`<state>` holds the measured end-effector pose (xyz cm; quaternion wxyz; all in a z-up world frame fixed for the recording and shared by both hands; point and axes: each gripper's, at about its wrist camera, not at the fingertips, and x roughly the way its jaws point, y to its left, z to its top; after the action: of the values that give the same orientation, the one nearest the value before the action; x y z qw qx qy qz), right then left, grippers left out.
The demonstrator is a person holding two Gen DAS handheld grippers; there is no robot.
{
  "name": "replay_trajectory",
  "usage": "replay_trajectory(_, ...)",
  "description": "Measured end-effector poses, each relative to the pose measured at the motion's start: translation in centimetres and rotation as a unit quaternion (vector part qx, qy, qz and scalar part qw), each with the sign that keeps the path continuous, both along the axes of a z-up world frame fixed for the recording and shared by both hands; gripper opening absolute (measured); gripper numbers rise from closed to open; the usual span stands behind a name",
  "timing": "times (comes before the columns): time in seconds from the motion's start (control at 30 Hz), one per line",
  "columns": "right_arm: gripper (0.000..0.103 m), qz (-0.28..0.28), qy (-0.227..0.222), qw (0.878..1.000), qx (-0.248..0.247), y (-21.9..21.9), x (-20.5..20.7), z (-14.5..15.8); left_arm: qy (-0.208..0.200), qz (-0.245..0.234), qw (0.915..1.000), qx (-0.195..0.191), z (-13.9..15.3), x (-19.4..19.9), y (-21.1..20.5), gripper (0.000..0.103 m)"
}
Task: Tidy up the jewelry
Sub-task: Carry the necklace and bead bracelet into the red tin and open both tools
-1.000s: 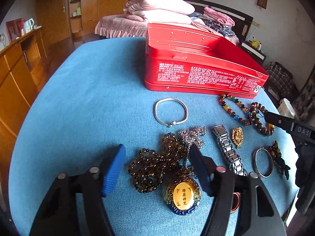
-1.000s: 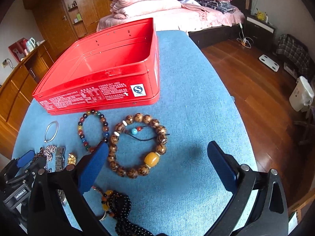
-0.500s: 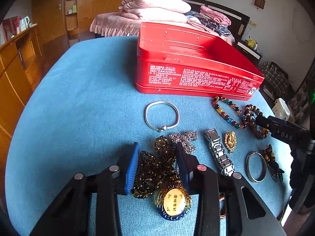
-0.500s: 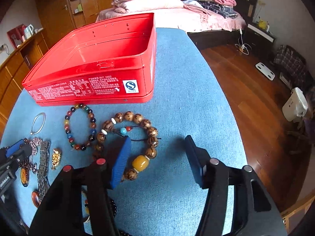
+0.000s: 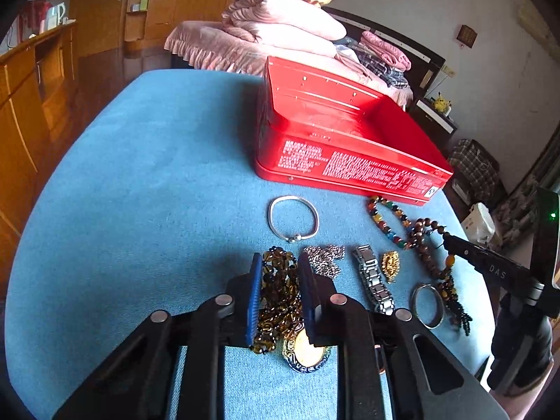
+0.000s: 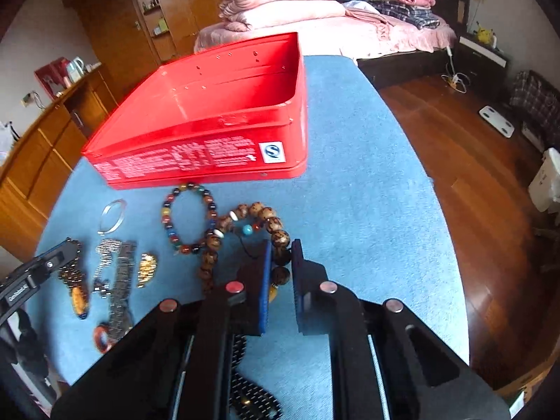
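An open red tin box (image 5: 343,140) stands on the blue cloth; it also shows in the right wrist view (image 6: 217,119). My left gripper (image 5: 279,266) is shut on a brown bead necklace (image 5: 278,290) with a yellow oval pendant (image 5: 306,350). My right gripper (image 6: 280,248) is shut on a large wooden bead bracelet (image 6: 266,217). A silver bangle (image 5: 293,218), a multicolour bead bracelet (image 6: 187,217), a metal watch band (image 5: 372,285) and a gold charm (image 5: 390,266) lie loose on the cloth.
A silver chain (image 5: 325,257), a metal ring bangle (image 5: 427,304) and a dark tasselled bead string (image 5: 453,297) lie near the front right. The table edge (image 6: 430,182) drops to a wooden floor on the right. A bed with pink bedding (image 5: 280,42) stands behind.
Both grippers have closed from wide open: the left onto the brown bead necklace, the right onto the wooden bead bracelet. Both have moved forward over the jewelry.
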<state>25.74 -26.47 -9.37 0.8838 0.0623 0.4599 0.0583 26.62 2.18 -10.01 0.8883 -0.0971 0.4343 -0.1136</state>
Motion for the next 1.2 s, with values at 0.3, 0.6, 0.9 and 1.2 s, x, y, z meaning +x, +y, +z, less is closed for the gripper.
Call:
replay_trajectory(0.3,0.01,0.034,-0.047,0.998,0.019,2.0,-1.5,4.8,-0.044,-0.007,0.9989,-0.016,3.6,-0.7,-0.8,0.018)
replay_trajectory(0.6,0.01,0.049,-0.075,0.996,0.015,3.3,-0.4,7.9,-0.085,-0.023,0.9954,-0.037,7.7,0.9,-1.9,0.014)
replay_trajectory(0.9,0.01,0.065,-0.117,0.99,0.041,3.7,2.5,12.4,-0.118,-0.037,0.9901,-0.066,11.3,4.5,-3.8,0.013)
replay_trajectory(1.2,0.01,0.045,-0.11,0.993,0.023,4.2,9.0,11.3,-0.108,-0.015,0.9933,-0.036,9.7,11.6,-5.5,0.01)
